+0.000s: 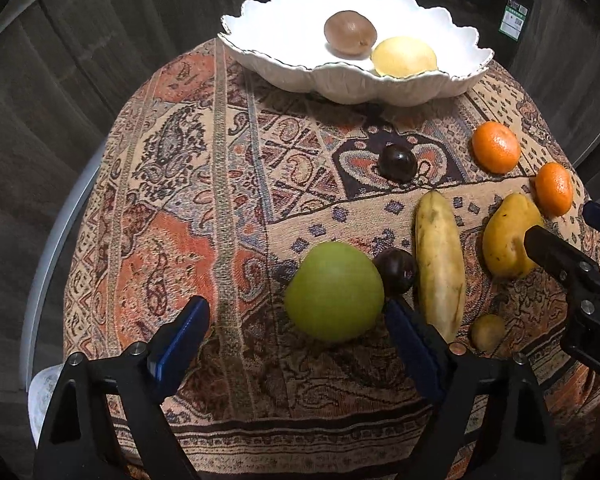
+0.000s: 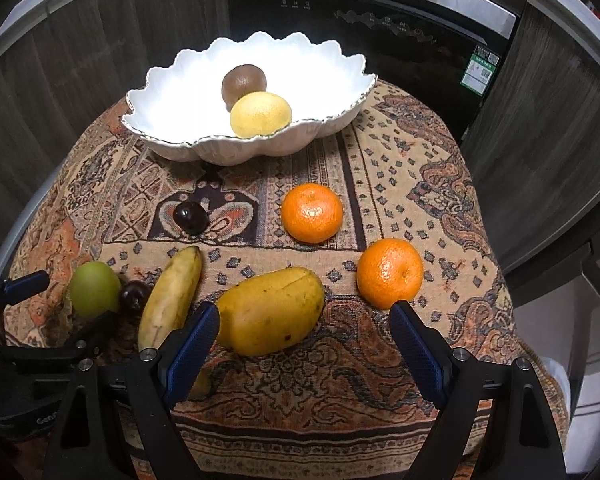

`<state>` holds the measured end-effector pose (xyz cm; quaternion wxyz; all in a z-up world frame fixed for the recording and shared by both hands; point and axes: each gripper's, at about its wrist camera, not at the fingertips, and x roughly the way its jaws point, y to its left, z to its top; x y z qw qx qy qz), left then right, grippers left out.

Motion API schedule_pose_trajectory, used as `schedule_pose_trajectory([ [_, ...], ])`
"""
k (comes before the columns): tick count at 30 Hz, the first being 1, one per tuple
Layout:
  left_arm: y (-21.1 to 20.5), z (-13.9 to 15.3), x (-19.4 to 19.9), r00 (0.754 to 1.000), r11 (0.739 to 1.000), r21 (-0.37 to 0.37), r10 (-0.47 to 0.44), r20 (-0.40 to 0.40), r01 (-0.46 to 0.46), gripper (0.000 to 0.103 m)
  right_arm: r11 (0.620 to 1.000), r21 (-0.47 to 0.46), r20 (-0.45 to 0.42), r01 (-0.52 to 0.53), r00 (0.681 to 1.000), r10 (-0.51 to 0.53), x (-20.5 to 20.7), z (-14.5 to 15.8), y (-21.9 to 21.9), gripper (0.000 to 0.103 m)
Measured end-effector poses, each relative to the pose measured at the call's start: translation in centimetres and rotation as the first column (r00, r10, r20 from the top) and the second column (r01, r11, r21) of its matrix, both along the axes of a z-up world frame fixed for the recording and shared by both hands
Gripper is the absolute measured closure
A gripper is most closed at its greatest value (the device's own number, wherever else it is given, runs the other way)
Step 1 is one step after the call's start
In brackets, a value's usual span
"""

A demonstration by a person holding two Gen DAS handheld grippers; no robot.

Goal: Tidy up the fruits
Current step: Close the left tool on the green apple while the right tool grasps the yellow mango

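Green apple point(image 1: 334, 290) sat on the tablecloth point(image 1: 220, 200) just ahead of the wide-open, empty left gripper point(image 1: 296, 344), right of centre; right gripper point(image 2: 304, 340), also open, nearer the mango point(image 2: 270, 310).

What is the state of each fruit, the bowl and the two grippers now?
bowl: upright, holds two fruits
kiwi: in bowl
lemon: in bowl, touching kiwi
green apple: on cloth, between left gripper fingers, not gripped
banana: lying on cloth
mango: on cloth, before open right gripper
two oranges: on cloth, apart
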<state>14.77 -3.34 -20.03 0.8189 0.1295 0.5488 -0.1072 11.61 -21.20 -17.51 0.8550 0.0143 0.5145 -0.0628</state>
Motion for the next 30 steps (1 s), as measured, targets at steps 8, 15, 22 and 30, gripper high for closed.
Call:
schedule_pose_trajectory([
  [8,0.2,-1.1,0.8,0.999,1.0,-0.023,-0.002,-0.032,0.001,0.021,0.999,0.039,-0.035,-0.014,0.999,0.015,0.9,-1.4,0.2,0.016],
  [15,0.8,-1.7,1.7,0.998,0.997,-0.08,0.003,-0.061,-0.008,0.031,0.998,0.064,-0.082,-0.026,0.996,0.032,1.7,-3.1,0.6,0.016],
  [22,0.2,-1.4,2.6,0.999,0.993,-0.114,-0.016,-0.05,0.011,0.05,0.995,0.096,-0.1,-0.026,0.994,0.035,2.1,-4.3,0.4,0.018],
  [30,-0.6,-1.0,3.8,0.999,0.991,-0.133,-0.018,-0.042,0.012,0.056,0.993,0.103,-0.081,-0.06,0.994,0.069,2.0,-4.1,1.0,0.029],
])
